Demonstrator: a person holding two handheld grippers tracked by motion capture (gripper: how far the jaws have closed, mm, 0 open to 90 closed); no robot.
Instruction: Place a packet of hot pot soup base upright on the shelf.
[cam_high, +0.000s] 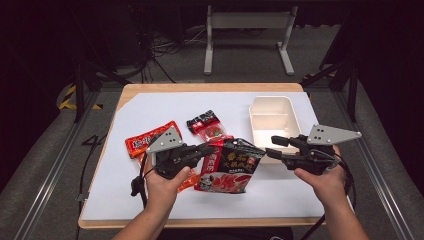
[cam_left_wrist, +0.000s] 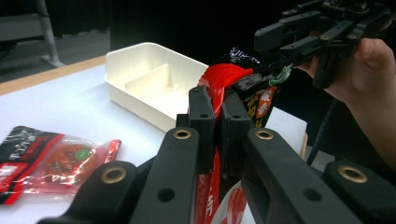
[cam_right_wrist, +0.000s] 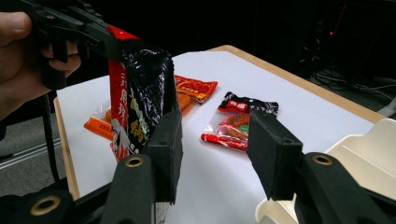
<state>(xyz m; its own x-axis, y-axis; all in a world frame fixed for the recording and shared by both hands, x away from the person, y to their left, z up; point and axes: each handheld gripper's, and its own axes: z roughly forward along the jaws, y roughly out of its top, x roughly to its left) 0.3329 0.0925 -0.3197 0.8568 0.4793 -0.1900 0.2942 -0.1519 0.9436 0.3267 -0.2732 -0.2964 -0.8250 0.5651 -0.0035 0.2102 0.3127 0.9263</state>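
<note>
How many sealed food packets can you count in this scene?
3: a black-and-red packet held up by the left gripper, an orange packet on the table's left, and a small red packet mid-table. Others may be hidden.

Orange packet (cam_high: 150, 142): right half hidden behind left gripper (cam_high: 209, 148) and hand in the high view. Big pouch (cam_high: 227, 167) print too small to read; its lower part is cut off by the bottom edge in both gripper views. Box (cam_right_wrist: 369, 154) runs off the right gripper view's right edge.
</note>
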